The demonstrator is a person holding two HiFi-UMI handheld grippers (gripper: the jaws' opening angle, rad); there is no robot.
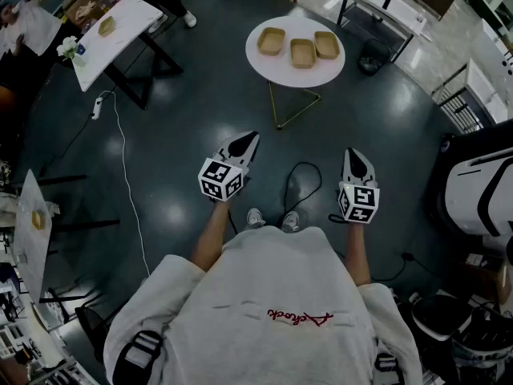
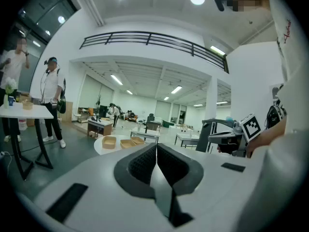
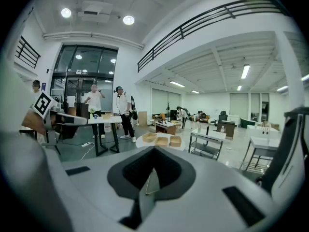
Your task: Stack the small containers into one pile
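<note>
Standing well back from the round white table [image 1: 258, 61], the person holds both grippers over open dark floor [image 1: 192, 111]; a black cable [image 1: 314, 171] loops near the shoes. The left gripper [image 1: 250, 138] has its jaws pressed together on nothing, and so does the right gripper [image 1: 353, 154]. 3 tan containers [image 1: 303, 53] sit side by side on the tabletop, unstacked, each empty. A white desk [image 1: 128, 22] edges the floor at far left.
</note>
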